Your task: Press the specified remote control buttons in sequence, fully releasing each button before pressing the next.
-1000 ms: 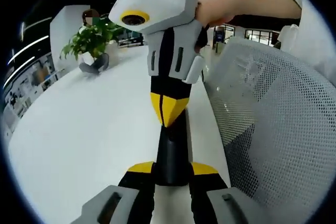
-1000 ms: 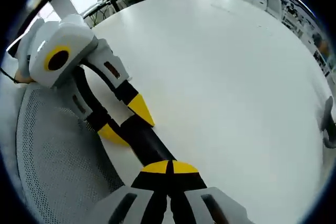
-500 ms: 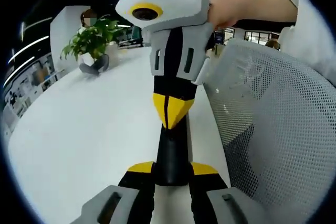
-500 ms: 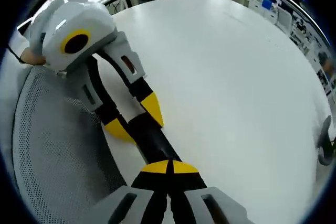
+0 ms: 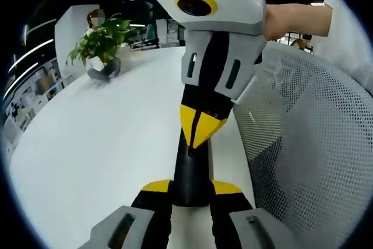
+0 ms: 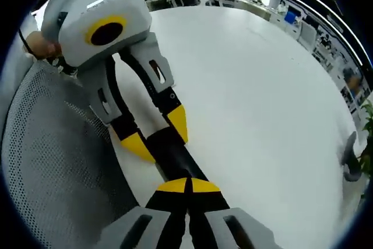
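A slim black remote (image 5: 189, 170) lies lengthwise over the white table (image 5: 105, 144), its near end clamped between the yellow tips of my left gripper (image 5: 190, 186). My right gripper (image 5: 200, 132) comes down from above with its jaws shut, the joined yellow tip resting on the remote's top face. In the right gripper view the same shut tip (image 6: 187, 186) sits on the remote (image 6: 172, 155), while the left gripper (image 6: 157, 135) holds it from both sides farther along. The buttons are hidden under the tips.
A grey mesh chair back (image 5: 303, 144) stands close on the right, also seen at the left (image 6: 52, 161). A potted plant (image 5: 102, 45) stands at the table's far end. A person's hand (image 5: 291, 18) holds the right gripper. Open tabletop stretches to the left.
The right gripper has shifted right and closer in the left gripper view, its tip lower along the remote. In the right gripper view the left gripper looms larger. The left gripper's hold is unchanged.
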Available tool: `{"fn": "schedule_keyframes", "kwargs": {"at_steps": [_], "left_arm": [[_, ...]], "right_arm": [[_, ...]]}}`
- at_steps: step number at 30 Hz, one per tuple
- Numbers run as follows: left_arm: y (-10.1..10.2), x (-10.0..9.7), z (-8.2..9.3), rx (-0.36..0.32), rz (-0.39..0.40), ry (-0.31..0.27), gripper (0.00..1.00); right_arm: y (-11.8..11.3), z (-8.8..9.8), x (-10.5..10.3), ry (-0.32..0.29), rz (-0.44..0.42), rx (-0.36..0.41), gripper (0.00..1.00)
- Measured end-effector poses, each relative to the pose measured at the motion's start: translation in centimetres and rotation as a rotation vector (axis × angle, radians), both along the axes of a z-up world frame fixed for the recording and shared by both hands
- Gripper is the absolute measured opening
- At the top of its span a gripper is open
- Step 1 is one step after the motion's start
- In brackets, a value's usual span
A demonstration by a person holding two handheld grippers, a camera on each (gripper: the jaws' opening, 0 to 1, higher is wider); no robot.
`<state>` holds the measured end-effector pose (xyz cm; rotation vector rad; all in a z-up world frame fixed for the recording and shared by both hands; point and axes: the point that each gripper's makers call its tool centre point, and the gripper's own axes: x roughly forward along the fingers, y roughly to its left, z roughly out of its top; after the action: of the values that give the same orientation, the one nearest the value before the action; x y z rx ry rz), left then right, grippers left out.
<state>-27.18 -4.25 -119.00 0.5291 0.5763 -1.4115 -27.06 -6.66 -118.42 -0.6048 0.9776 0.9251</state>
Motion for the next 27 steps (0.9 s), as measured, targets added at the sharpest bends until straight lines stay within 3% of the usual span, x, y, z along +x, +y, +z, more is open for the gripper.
{"fn": "schedule_keyframes", "kwargs": {"at_steps": [6, 10, 12, 13, 16, 21, 27], "left_arm": [[0.1, 0.0, 0.0, 0.012, 0.011, 0.001, 0.24], [0.1, 0.0, -0.1, 0.023, 0.01, 0.007, 0.24], [0.1, 0.0, -0.1, 0.02, 0.014, 0.008, 0.24], [0.1, 0.0, -0.1, 0.018, 0.017, 0.009, 0.24], [0.1, 0.0, -0.1, 0.016, 0.019, 0.008, 0.24], [0.2, 0.0, -0.1, 0.017, 0.021, 0.01, 0.24], [0.1, -0.1, -0.1, 0.034, 0.031, 0.006, 0.24]], "right_arm": [[0.0, 0.1, 0.2, -0.016, -0.041, 0.01, 0.0], [0.2, 0.1, 0.0, -0.072, -0.027, 0.004, 0.0], [0.3, 0.2, 0.0, -0.078, -0.029, 0.014, 0.0], [1.2, 0.2, -0.5, -0.045, -0.026, 0.061, 0.0], [1.2, 0.2, -0.4, -0.061, 0.012, 0.009, 0.0], [1.1, 0.1, 0.0, -0.038, -0.037, 0.034, 0.0], [1.2, 0.0, 0.1, -0.061, -0.046, -0.021, 0.0]]}}
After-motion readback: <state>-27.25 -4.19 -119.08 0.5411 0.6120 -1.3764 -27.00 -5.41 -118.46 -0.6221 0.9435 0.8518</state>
